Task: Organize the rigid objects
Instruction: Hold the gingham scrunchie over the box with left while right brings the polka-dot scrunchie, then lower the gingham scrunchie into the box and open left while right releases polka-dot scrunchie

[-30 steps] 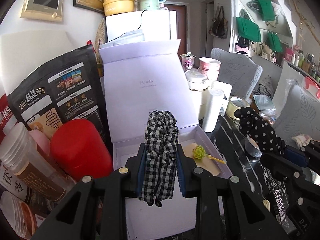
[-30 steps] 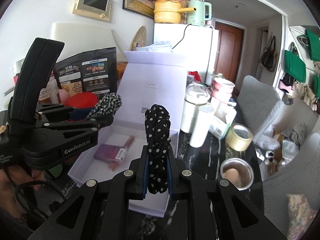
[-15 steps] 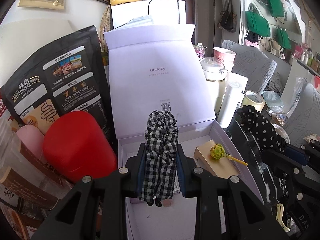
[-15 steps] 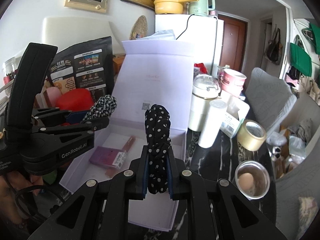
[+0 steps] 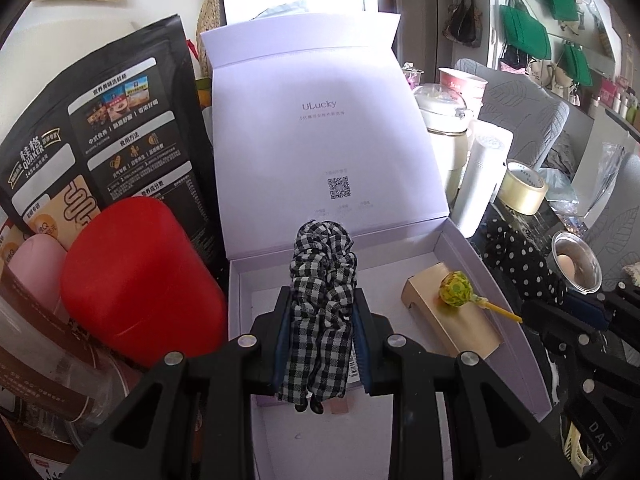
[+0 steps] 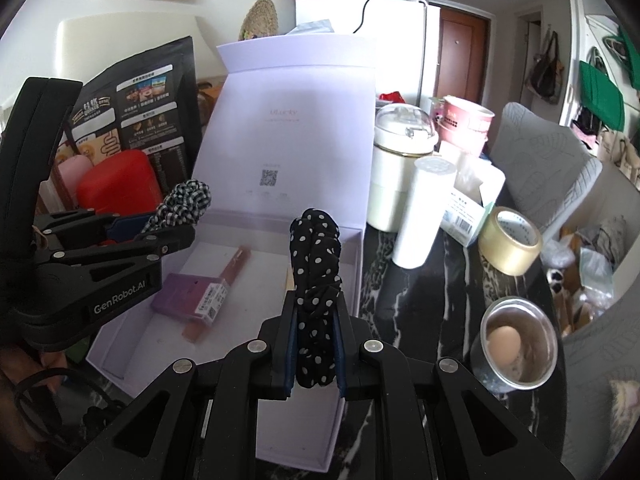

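Note:
My left gripper [image 5: 321, 312] is shut on a black-and-white checked scrunchie [image 5: 322, 300] and hangs over the open lilac box [image 5: 452, 248]. My right gripper [image 6: 316, 320] is shut on a black polka-dot scrunchie [image 6: 316, 280] above the box's near right corner [image 6: 352, 264]. Inside the box lie a gold case [image 5: 452, 320] with a green lollipop [image 5: 456, 289] on it, a purple packet [image 6: 188, 298] and a brown stick [image 6: 236, 262]. From the right wrist view the left gripper [image 6: 172, 220] shows at the left with its checked scrunchie [image 6: 186, 200].
A red canister [image 5: 136, 272] and a black oats bag [image 5: 96, 136] crowd the box's left side. To its right on the dark marble table [image 6: 440, 280] stand a white tumbler [image 6: 420, 216], a white pot [image 6: 400, 160], a tape roll [image 6: 510, 240] and a steel cup holding an egg [image 6: 516, 340].
Both grippers have sunk and come forward toward the box, each still holding its scrunchie. The box now fills more of both views.

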Tool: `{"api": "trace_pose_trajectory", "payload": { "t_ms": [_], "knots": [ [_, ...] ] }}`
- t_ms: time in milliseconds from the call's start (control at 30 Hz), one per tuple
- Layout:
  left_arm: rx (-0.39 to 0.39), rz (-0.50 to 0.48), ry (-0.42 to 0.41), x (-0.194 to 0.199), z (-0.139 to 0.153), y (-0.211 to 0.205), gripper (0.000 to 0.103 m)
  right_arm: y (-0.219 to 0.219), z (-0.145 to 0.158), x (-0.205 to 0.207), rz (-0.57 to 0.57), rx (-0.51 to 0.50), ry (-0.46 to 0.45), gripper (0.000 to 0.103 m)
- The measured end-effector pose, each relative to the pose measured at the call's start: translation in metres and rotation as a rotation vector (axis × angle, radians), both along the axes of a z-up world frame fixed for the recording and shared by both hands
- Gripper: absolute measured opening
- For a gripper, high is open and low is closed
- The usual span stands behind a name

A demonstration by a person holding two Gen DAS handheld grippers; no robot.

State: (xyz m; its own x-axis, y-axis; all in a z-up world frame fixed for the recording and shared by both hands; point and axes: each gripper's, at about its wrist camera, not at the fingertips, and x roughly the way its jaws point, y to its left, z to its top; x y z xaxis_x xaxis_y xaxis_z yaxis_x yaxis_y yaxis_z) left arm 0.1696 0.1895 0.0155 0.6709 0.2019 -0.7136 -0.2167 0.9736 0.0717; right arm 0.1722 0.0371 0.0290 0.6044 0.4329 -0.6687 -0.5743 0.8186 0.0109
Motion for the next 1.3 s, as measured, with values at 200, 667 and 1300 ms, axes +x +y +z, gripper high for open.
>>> {"api": "trace_pose_trajectory", "payload": {
  "t_ms": [200, 667, 1300],
  "knots": [
    [-0.005, 0.021, 0.021, 0.004, -0.010, 0.004, 0.027, 0.009, -0.013, 0.002, 0.021, -0.026, 0.026, 0.015],
    [-0.011, 0.024, 0.078, 0.017, -0.028, 0.002, 0.027, 0.019, -0.035, 0.011, 0.020, -0.076, 0.069, 0.015],
    [-0.039, 0.026, 0.192, 0.029, -0.041, 0.006, 0.062, 0.016, -0.027, 0.009, -0.003, -0.083, 0.053, 0.024]
  ]
}}
